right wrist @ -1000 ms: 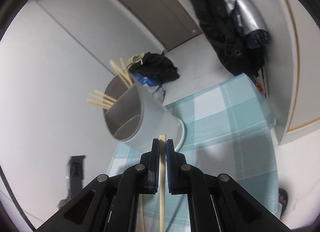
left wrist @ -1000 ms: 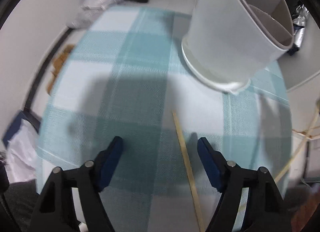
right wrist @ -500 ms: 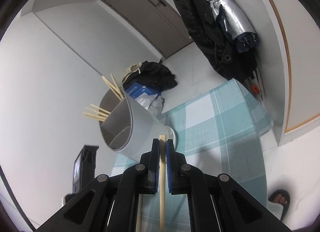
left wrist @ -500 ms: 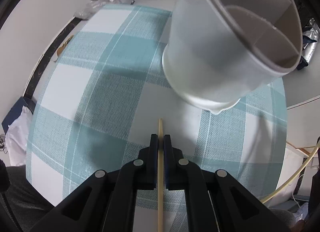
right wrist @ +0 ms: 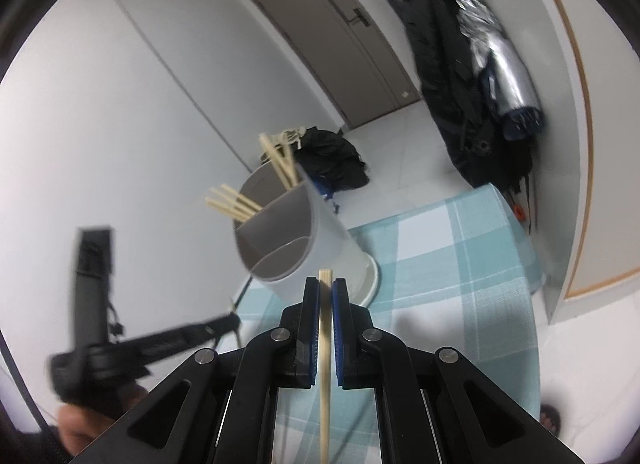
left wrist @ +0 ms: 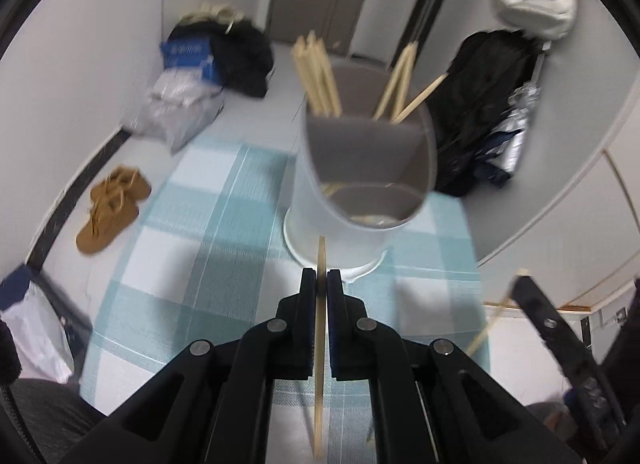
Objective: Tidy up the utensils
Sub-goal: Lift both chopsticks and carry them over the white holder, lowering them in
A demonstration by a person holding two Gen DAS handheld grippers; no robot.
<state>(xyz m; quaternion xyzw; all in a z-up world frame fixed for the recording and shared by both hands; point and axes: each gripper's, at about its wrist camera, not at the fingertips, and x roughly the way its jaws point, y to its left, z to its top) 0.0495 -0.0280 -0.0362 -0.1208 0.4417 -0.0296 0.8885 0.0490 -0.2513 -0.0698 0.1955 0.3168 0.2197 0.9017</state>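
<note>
Carrying a chopstick apiece, both grippers are clenched: the left gripper [left wrist: 321, 278] pinches one thin chopstick [left wrist: 319, 344] between its pads, and the right gripper [right wrist: 326, 288] grips another chopstick [right wrist: 325, 344], its blunt tip just past the pads. The divided holder [left wrist: 320, 200] stands on the checked cloth [left wrist: 192, 248] at twelve o'clock from each gripper, with sticks already bunched in its far compartments at eleven and one o'clock. To do this well, I judge each tip should clear the near rim, tilt steeply down, then drop into a compartment, one hand at a time. The right gripper sits at three to four o'clock in the left view, so the hands should approach apart. The cloth's right edge lies close by.
</note>
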